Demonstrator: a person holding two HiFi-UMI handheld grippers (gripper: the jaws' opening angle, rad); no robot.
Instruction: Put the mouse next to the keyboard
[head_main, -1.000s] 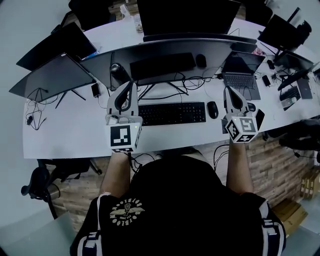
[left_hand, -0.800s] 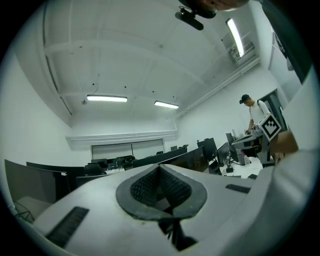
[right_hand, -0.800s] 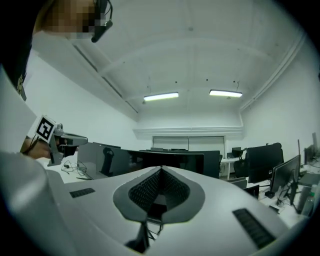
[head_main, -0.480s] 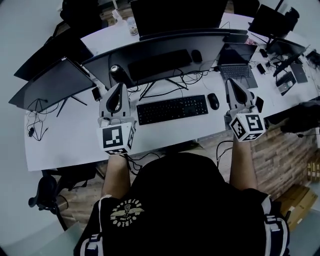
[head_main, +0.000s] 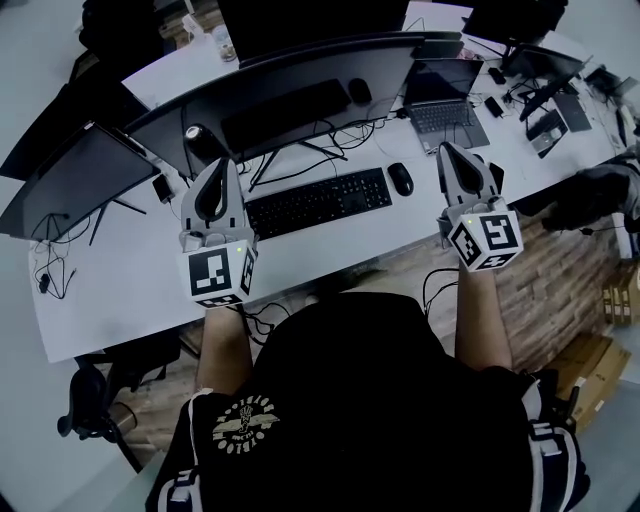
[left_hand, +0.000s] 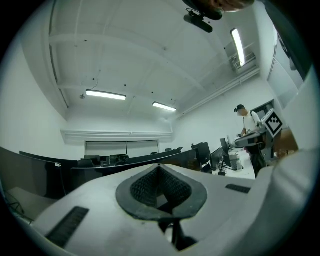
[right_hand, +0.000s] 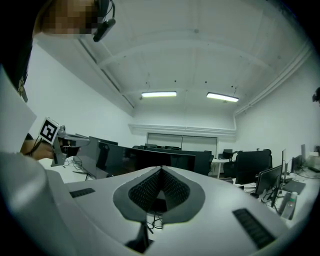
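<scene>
A black mouse lies on the white desk, just off the right end of the black keyboard. My left gripper is held above the desk left of the keyboard, shut and empty. My right gripper hovers right of the mouse, apart from it, also shut with nothing in it. In the left gripper view the jaws meet at one tip and point across the room. The right gripper view shows the same closed tip aimed over the monitors.
A wide curved monitor stands behind the keyboard, with a second keyboard and mouse beyond it. A laptop sits at the right, a black cylinder and more monitors at the left. Cables trail under the monitor stand.
The head view has swung, so the desk sits higher and more tilted in the picture. Both grippers stay shut and empty above the desk. The mouse has not moved from beside the keyboard.
</scene>
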